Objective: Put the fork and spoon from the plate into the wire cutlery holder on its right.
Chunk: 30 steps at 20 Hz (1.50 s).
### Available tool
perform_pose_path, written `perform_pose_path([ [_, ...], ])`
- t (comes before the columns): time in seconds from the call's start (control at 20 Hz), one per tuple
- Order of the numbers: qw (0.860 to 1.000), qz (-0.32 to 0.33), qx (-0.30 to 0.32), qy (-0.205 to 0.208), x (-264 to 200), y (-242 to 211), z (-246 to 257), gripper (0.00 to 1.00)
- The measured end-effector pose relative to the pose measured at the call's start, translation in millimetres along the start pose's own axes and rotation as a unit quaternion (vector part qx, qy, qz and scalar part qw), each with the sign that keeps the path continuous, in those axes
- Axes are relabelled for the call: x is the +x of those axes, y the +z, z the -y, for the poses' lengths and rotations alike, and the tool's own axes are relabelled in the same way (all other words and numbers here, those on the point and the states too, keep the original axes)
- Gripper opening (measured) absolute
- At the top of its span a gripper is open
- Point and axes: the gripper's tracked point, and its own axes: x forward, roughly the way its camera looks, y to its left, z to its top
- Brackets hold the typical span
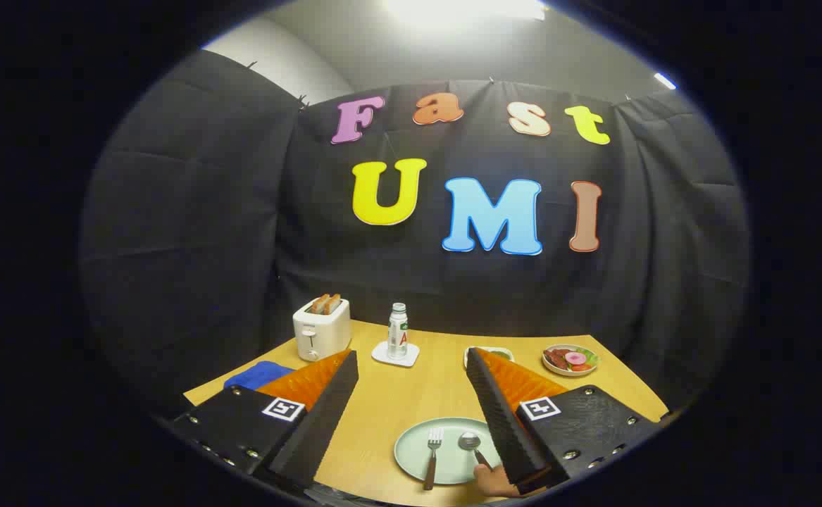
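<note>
Status of task: not begun, as far as can be judged; both pieces of cutlery lie on the plate and nothing has been lifted.

Tongs: released, fingers spread wide apart, holding nothing, raised above the counter and pointing across it toward the booth wall.

Plate: pale green, round, on the counter low between the two fingers, nearer the right one, whose lower edge overlaps its rim.

Fork: lies on the plate, tines away from the tongs, dark handle reaching over the near rim.

Spoon: lies on the plate just beside the fork, toward the right finger; bowl away from the tongs, handle running under that finger's edge. A small part of a hand shows at the handle end; whether it touches the spoon cannot be told.

Wire cutlery holder: its place to the right of the plate is covered by the right finger.

Other items beyond the fingertips: white toaster with two slices; bottle on a white coaster; small plate of food; blue cloth beside the left finger.

Remaining: both transfers, fork and spoon.
</note>
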Motion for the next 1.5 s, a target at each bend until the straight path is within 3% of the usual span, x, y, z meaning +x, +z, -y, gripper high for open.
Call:
perform_pose_path([
  [0.45, 0.993, 0.032, -0.017, -0.113, 9.1, 26.0, 119.8, 0.95],
  [0.75, 0.990, 0.076, 0.011, -0.117, -3.5, 39.4, 145.2, 0.96],
  [0.95, 0.995, 0.041, 0.031, -0.089, 2.3, 13.9, 143.1, 0.95],
  [1.25, 0.998, -0.050, -0.003, -0.025, 19.3, -47.5, 126.4, 0.95],
  [1.4, 0.993, -0.109, -0.011, 0.042, 27.3, -87.3, 101.6, 0.95],
  [1.5, 0.987, -0.155, -0.015, 0.037, 29.0, -117.8, 105.7, 0.94],
])
